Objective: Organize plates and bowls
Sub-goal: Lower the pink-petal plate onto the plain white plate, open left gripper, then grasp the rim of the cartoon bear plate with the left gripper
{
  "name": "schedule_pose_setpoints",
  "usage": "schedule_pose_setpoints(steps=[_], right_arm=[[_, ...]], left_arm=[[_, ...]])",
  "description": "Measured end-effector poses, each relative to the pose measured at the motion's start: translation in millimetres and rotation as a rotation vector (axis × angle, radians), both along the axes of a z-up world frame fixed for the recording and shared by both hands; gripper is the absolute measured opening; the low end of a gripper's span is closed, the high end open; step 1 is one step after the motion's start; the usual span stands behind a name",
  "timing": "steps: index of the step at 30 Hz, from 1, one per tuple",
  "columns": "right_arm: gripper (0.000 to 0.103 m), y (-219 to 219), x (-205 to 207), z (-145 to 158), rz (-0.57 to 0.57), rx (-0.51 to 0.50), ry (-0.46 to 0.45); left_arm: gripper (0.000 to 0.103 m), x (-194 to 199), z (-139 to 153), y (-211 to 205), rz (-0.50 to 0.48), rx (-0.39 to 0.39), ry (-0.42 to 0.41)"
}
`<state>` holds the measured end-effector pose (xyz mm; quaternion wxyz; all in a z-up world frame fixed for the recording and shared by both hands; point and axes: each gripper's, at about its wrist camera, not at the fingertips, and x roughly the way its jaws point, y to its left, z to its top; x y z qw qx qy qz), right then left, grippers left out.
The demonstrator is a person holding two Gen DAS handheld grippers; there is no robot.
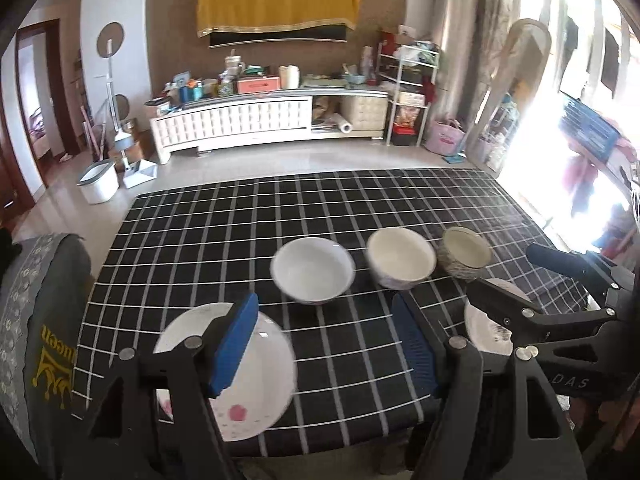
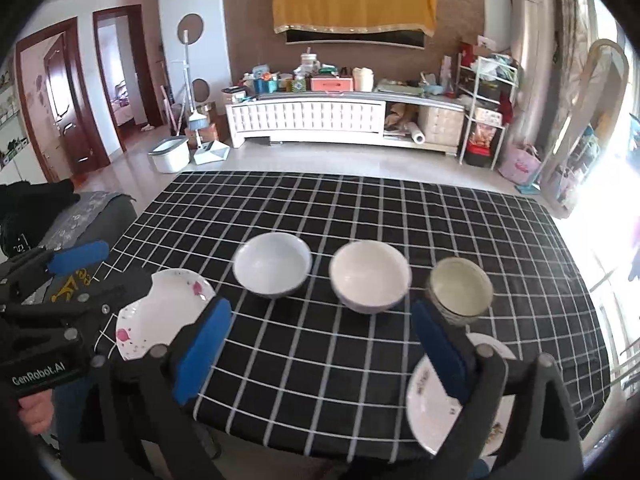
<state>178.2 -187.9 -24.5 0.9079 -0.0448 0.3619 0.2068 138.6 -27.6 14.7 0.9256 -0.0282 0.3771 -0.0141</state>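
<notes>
Both claws hang spread and empty over the near edge of the checked worktop (image 2: 360,208); the left claw (image 1: 324,344) has its left finger covering part of a pink-flowered plate (image 1: 256,376) just below it, while the right claw (image 2: 320,350) hides much of a second plate (image 2: 432,408) under its right finger, that plate's pattern too blurred to read. Beyond both claws, three bowls sit in a row, apart from one another: a white bowl (image 2: 273,264), a cream bowl (image 2: 370,276) and a small grey-sided bowl (image 2: 460,290); in the left view the right claw's arm cuts across that second plate.
</notes>
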Motion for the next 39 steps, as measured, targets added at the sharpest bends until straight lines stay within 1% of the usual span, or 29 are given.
schedule_pose_setpoints(steps=[7, 10, 12, 15, 17, 20, 24, 28, 32, 36, 39], right_arm=[[0.095, -52.8, 7.8, -5.1, -0.041, 0.037, 0.066], [0.095, -70.9, 9.9, -7.0, -0.053, 0.046, 0.089], [0.095, -83.7, 12.2, -10.5, -0.061, 0.032, 0.108], [0.095, -102.6, 14.2, -15.1, -0.099, -0.019, 0.106], [0.095, -118.3, 17.7, -20.0, -0.115, -0.014, 0.127], [0.095, -133.4, 24.8, -26.6, -0.132, 0.0, 0.154], [0.095, -145.7, 31.4, -40.4, -0.146, -0.019, 0.188], [0.095, -161.3, 37.9, -55.1, -0.16, -0.035, 0.215], [0.095, -176.6, 43.0, -70.3, -0.174, -0.042, 0.249], [0.095, -192.4, 51.9, -92.2, -0.206, -0.06, 0.303], [0.095, -200.2, 55.2, -104.6, -0.217, -0.066, 0.323]], left_arm=[[0.068, 14.9, -2.1, -46.8, -0.07, 0.008, 0.012], [0.068, 23.5, -5.4, -63.8, -0.095, -0.018, 0.036], [0.068, 29.9, -9.4, -76.1, -0.112, -0.024, 0.051], [0.068, 39.8, -15.8, -91.4, -0.128, -0.019, 0.071], [0.068, 46.2, -21.2, -101.4, -0.144, -0.024, 0.094], [0.068, 57.2, -33.0, -115.4, -0.152, -0.031, 0.135], [0.068, 68.5, -50.1, -131.1, -0.169, -0.033, 0.192], [0.068, 76.5, -67.8, -149.8, -0.187, -0.005, 0.228], [0.068, 82.8, -84.9, -163.1, -0.201, 0.002, 0.263], [0.068, 93.0, -103.2, -174.4, -0.205, 0.016, 0.308], [0.068, 99.0, -114.9, -179.0, -0.206, 0.017, 0.338]])
